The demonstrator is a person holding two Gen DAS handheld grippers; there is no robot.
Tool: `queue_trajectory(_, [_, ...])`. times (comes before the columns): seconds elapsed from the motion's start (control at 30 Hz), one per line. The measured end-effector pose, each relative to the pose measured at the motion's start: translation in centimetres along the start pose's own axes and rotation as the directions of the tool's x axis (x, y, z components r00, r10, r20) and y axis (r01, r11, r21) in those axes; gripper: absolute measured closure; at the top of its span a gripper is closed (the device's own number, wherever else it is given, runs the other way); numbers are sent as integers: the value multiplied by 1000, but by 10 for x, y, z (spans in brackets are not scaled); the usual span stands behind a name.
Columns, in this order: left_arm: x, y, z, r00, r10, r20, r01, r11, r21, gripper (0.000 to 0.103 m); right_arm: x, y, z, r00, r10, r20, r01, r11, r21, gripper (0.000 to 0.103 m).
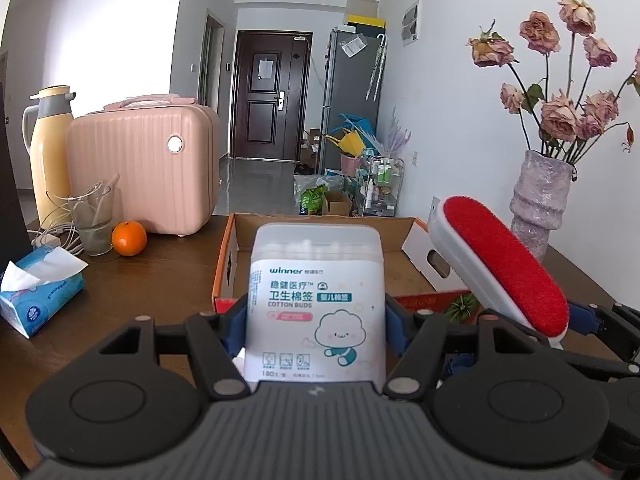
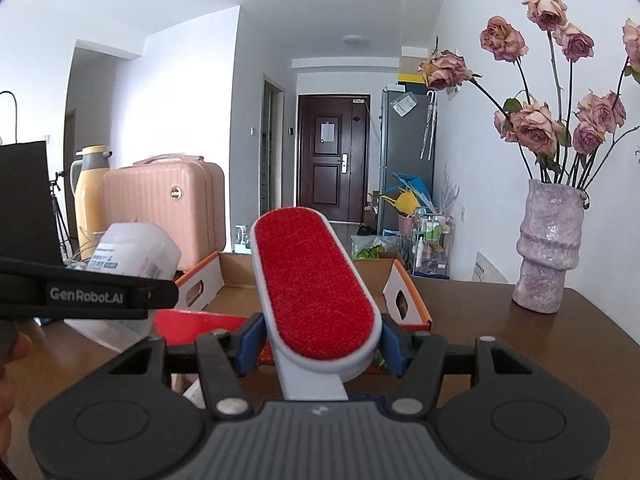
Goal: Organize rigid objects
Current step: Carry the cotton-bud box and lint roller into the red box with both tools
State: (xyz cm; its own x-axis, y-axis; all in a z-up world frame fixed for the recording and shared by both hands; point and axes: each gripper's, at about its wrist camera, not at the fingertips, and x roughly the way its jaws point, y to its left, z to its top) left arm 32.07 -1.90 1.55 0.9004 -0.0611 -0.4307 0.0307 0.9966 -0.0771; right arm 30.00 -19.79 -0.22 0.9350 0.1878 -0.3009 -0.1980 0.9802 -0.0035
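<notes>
My left gripper (image 1: 316,326) is shut on a white cotton buds box (image 1: 316,280), held upright just in front of an open cardboard box (image 1: 320,226) on the brown table. My right gripper (image 2: 318,338) is shut on a red lint brush (image 2: 312,276) with a grey-white frame, held tilted up before the same cardboard box (image 2: 304,272). In the left wrist view the lint brush (image 1: 504,264) shows at the right. In the right wrist view the cotton buds box (image 2: 132,250) and the left gripper's arm show at the left.
A pink case (image 1: 148,164), a yellow thermos (image 1: 50,148), a glass (image 1: 92,220) with cables, an orange (image 1: 129,238) and a tissue pack (image 1: 38,288) stand on the left. A vase of dried roses (image 2: 548,248) stands at the right.
</notes>
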Motion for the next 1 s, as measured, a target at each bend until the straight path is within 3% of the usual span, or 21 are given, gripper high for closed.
queue_trajectory(1.0, [112,7,37,996,50,-75,-54,997,-51,37,120,-17,38,996,-5,-87,6,1000,10,44])
